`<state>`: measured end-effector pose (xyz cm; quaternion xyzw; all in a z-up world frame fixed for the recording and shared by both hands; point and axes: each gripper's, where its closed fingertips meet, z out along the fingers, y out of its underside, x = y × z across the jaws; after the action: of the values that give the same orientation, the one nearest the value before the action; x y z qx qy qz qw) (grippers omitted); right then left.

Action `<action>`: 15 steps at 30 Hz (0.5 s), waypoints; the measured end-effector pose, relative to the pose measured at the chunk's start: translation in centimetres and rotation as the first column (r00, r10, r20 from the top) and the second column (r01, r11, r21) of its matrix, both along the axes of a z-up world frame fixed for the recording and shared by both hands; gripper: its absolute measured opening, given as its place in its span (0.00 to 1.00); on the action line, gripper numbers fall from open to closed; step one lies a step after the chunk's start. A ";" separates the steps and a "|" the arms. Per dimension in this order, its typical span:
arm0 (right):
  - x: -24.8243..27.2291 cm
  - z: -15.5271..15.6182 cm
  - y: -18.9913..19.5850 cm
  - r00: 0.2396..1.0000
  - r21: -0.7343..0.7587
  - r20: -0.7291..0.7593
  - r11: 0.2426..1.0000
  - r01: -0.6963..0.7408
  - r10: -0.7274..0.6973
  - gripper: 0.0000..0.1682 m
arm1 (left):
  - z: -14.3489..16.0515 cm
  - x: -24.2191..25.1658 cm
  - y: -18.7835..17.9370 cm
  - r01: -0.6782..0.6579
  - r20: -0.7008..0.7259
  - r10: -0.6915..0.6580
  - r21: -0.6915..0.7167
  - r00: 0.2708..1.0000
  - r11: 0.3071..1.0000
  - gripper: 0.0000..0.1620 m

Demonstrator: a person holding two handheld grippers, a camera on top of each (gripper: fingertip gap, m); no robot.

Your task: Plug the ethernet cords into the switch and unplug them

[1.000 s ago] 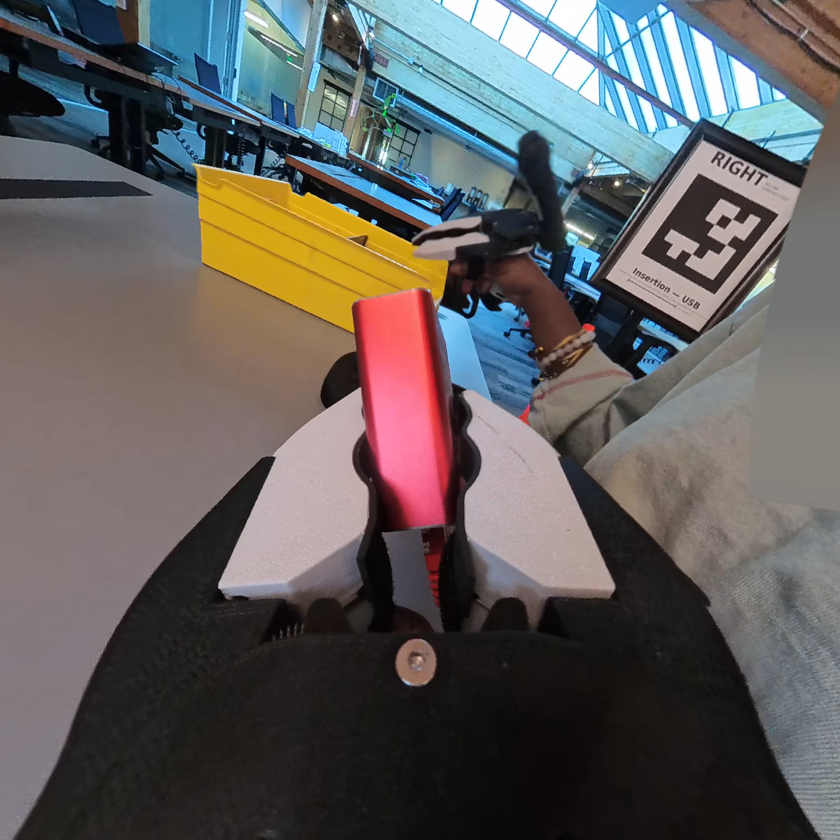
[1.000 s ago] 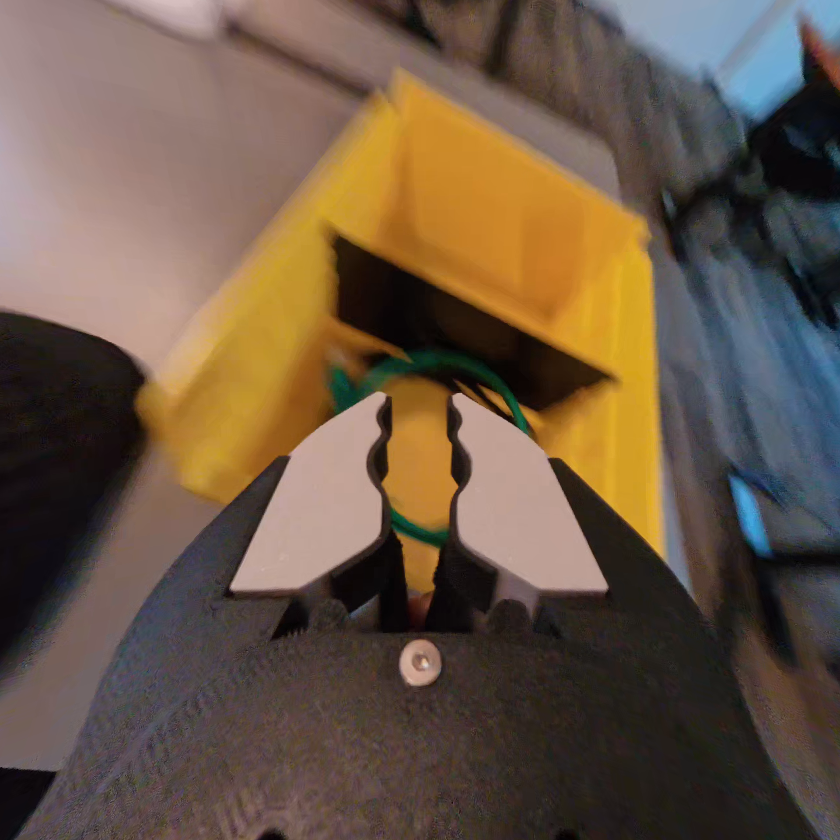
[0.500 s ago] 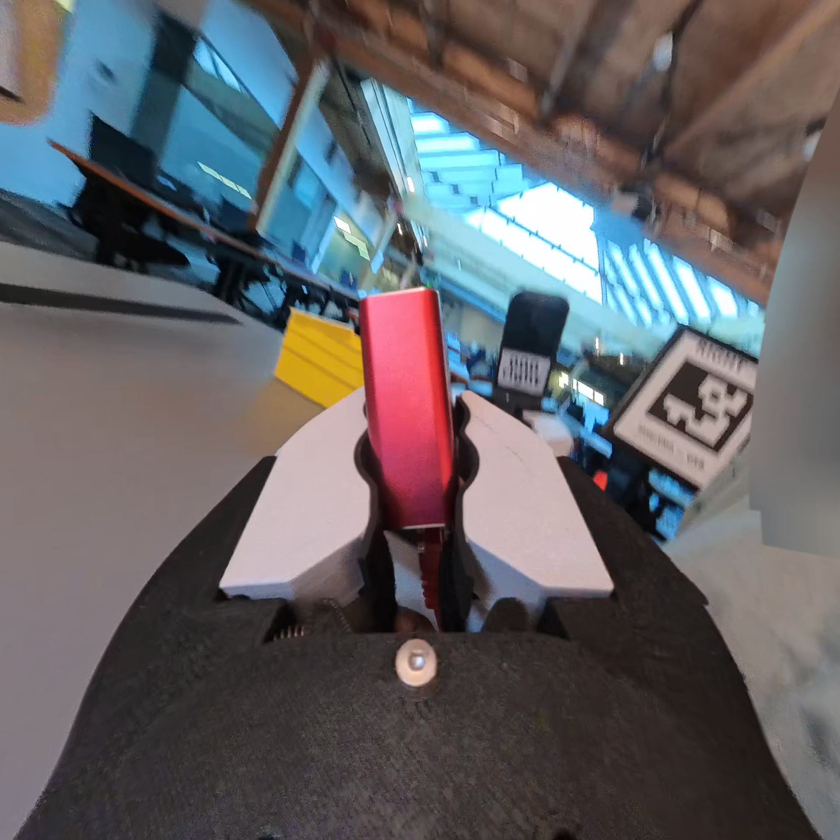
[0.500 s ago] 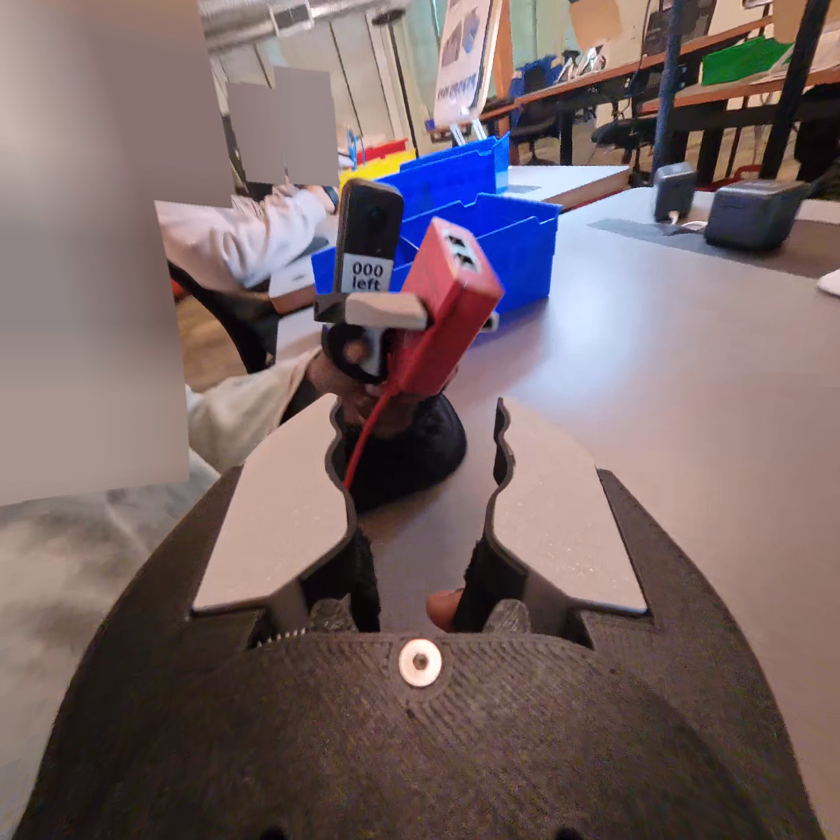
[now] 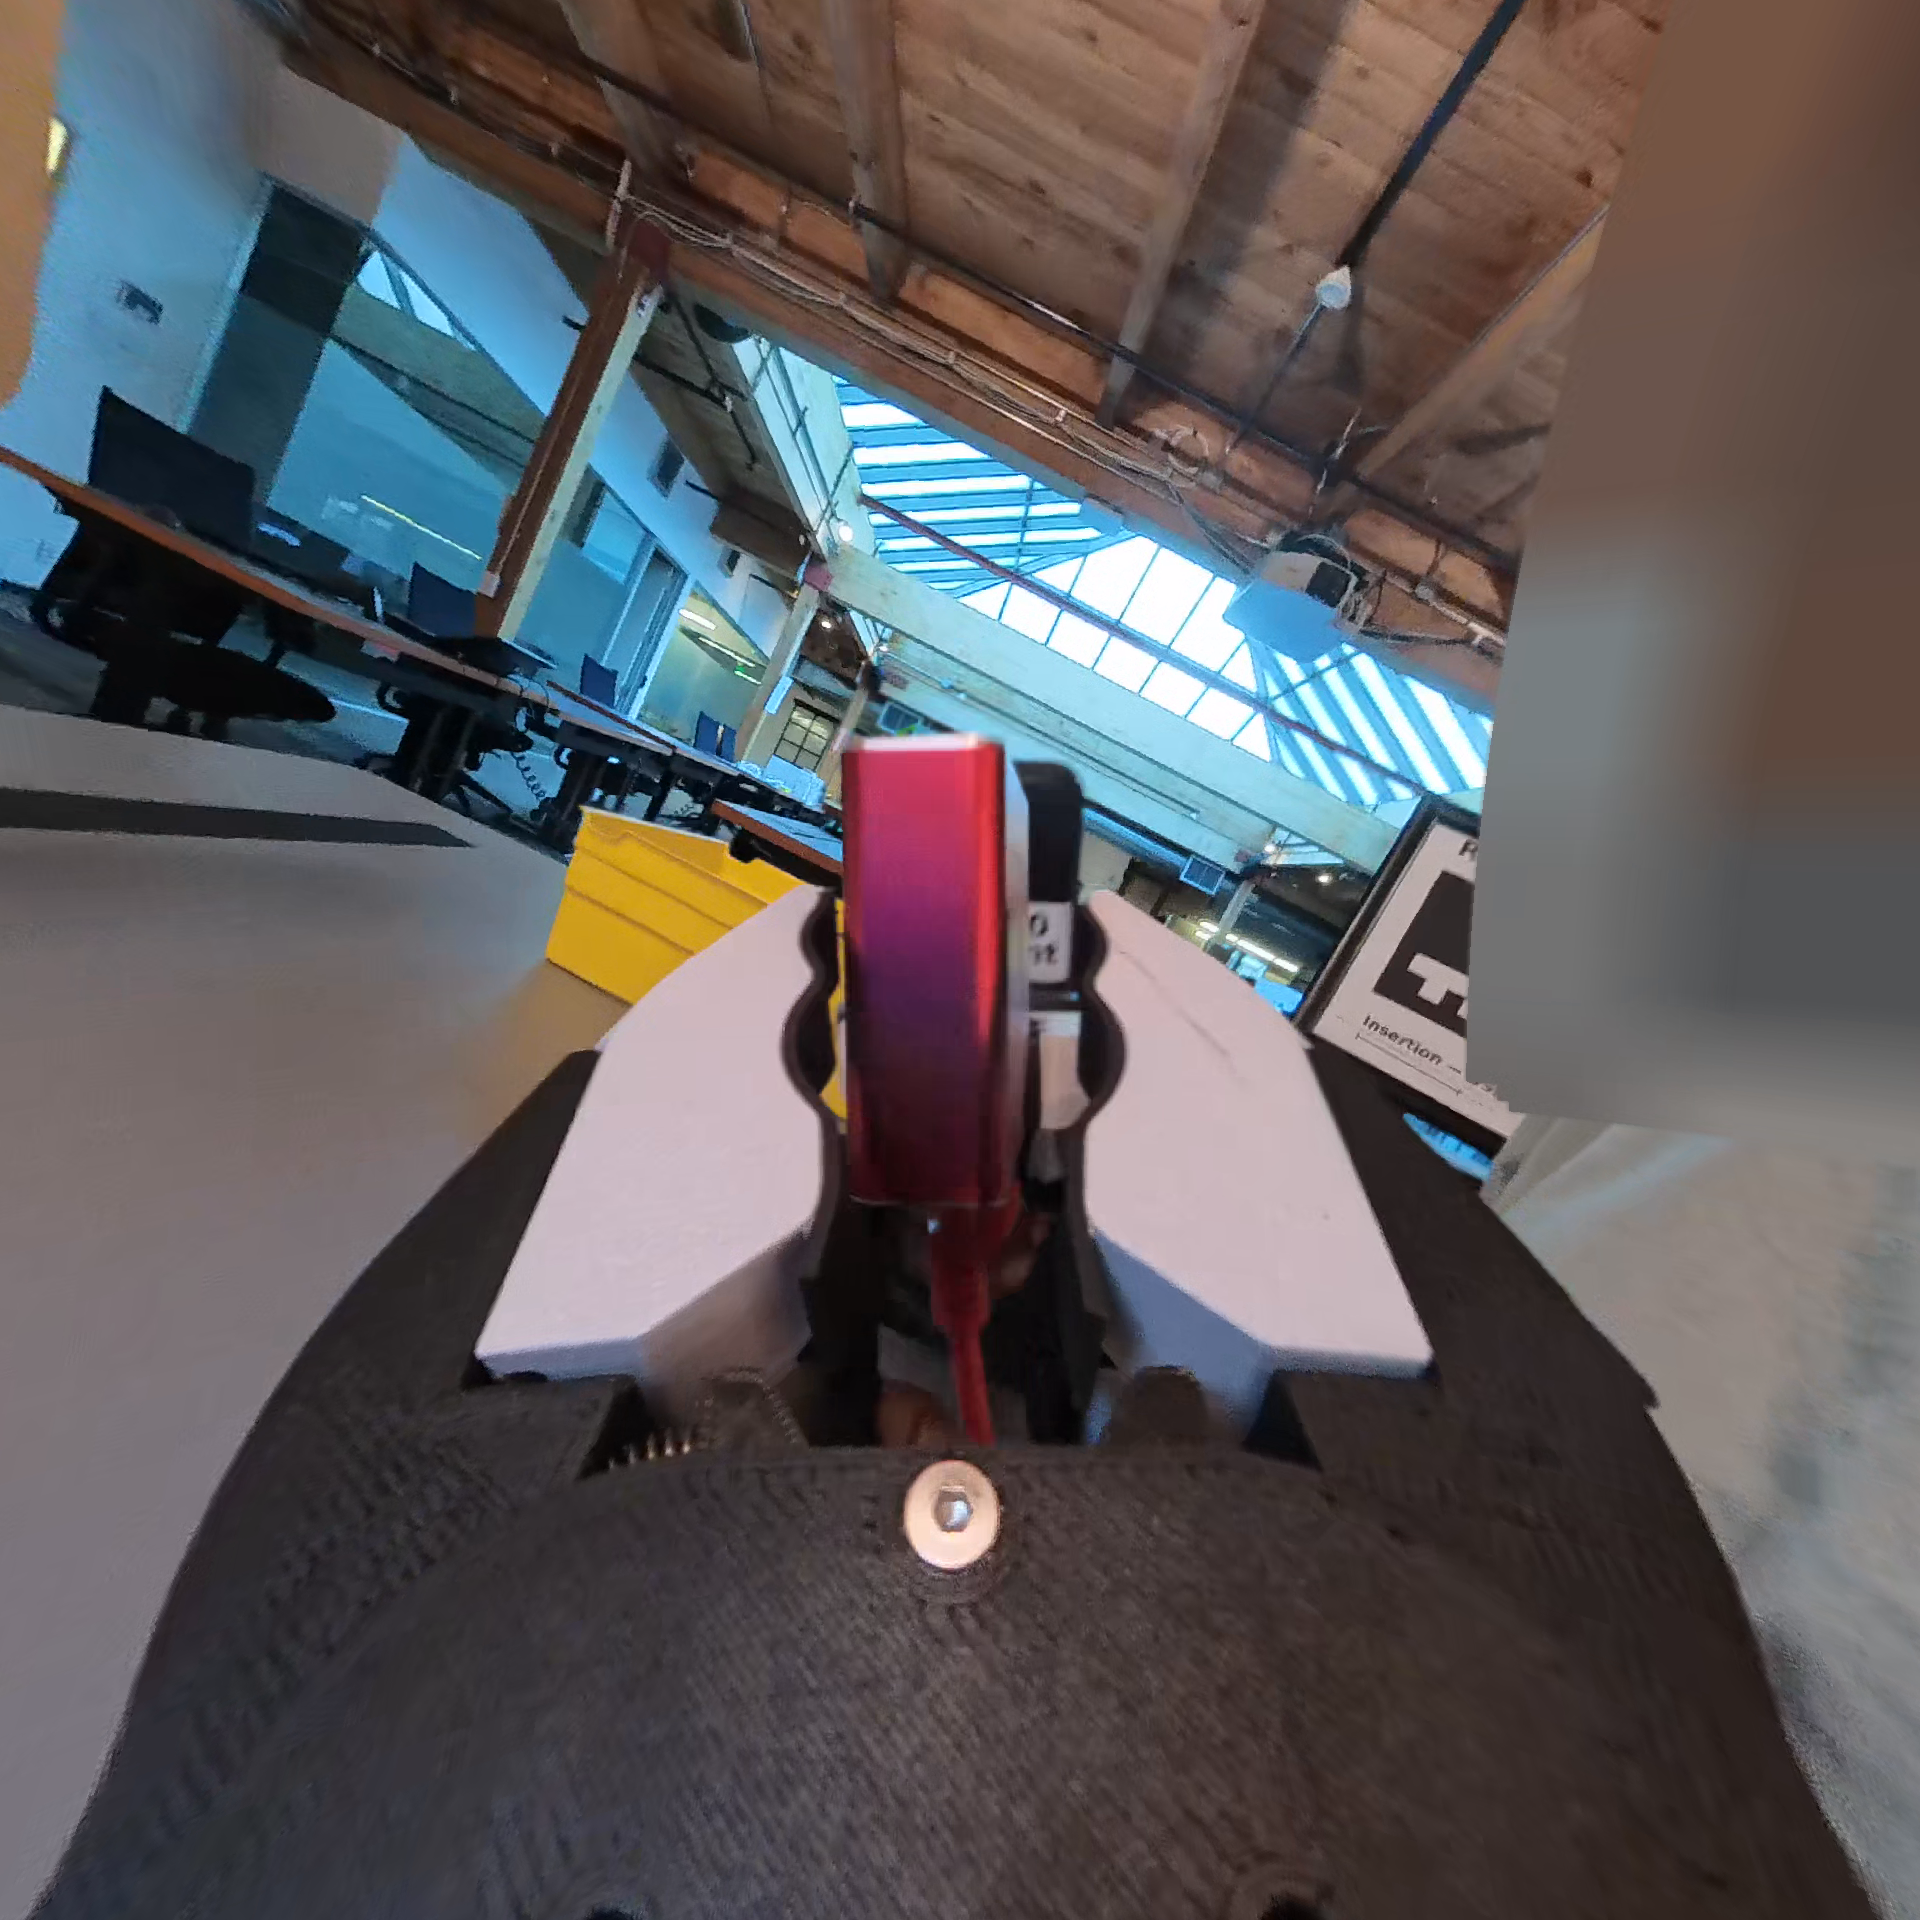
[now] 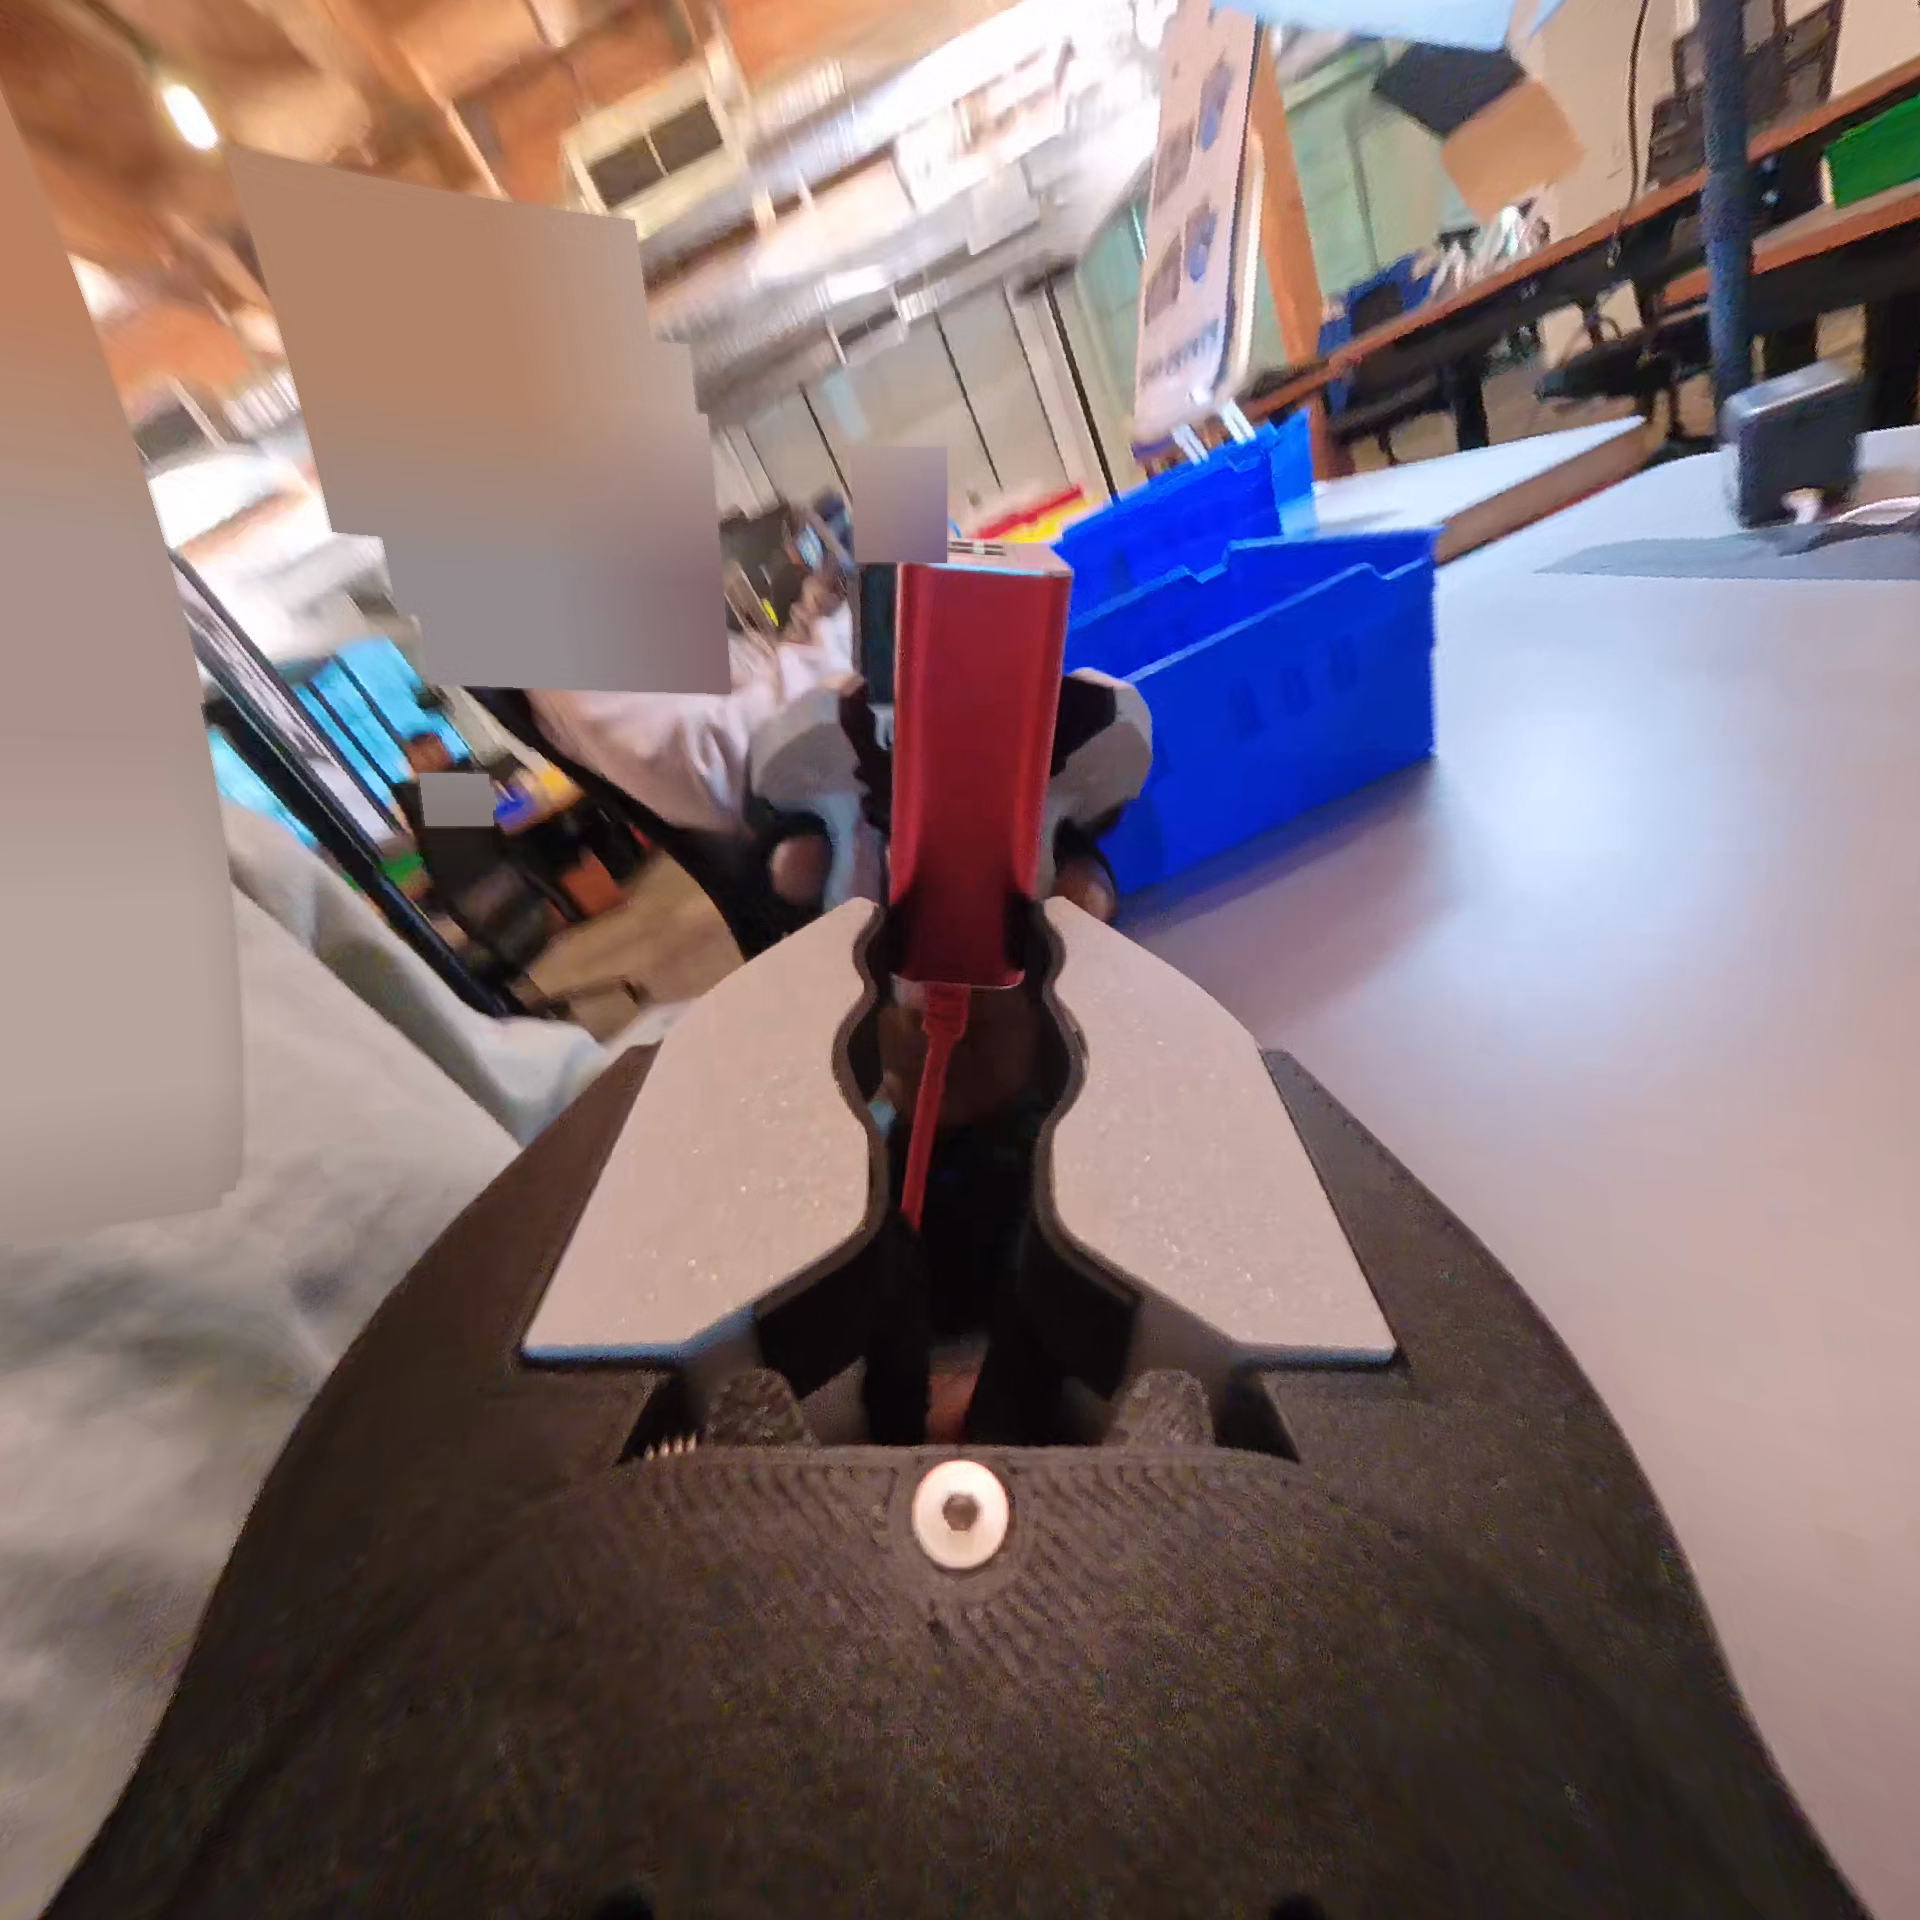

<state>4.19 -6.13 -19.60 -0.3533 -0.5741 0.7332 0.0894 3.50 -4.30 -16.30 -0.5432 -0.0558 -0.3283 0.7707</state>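
Your right tongs (image 6: 961, 920) are pinching the cord end of the glossy red, box-shaped switch (image 6: 977, 769), upright above the desk (image 6: 1610, 883). Your left tongs (image 5: 961, 914) are gaping slightly wider than it, with a red cord (image 5: 961, 1340) hanging below.

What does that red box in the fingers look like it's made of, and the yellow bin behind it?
The red box looks like anodized metal, possibly aluminium: a smooth satin sheen, crisp edges and a soft colour gradient, though painted plastic can't be ruled out. The yellow bin looks like moulded plastic: uniform opaque colour, matte surface and stepped ridges along its wall.
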 end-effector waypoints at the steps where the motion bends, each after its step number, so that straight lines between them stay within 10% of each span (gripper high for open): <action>1: 0.4 -0.1 0.9 1.000 0.096 -0.002 0.995 0.007 -0.007 0.15 | 0.1 -0.1 -0.2 -0.014 -0.027 0.014 -0.005 1.000 1.000 0.30; 7: 3.7 -1.5 5.0 0.992 0.734 0.129 0.672 -0.100 0.007 0.15 | -1.7 2.4 0.6 -0.016 -0.302 -0.022 -0.122 0.953 0.992 0.34; 12: 4.8 -3.6 5.4 0.966 0.825 0.251 0.508 -0.248 0.063 0.15 | -4.2 3.7 1.4 -0.016 -0.391 -0.092 -0.264 0.916 0.964 0.18; 15: 4.5 -3.1 5.1 0.976 0.798 0.204 0.565 -0.211 0.075 0.15 | -3.3 3.3 1.2 -0.013 -0.339 -0.063 -0.216 0.939 0.976 0.17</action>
<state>8.71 -1.04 -22.67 -0.2777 -0.8782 0.3636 0.1394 6.75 -3.09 -19.59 -0.6728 0.0517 -0.2302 0.7012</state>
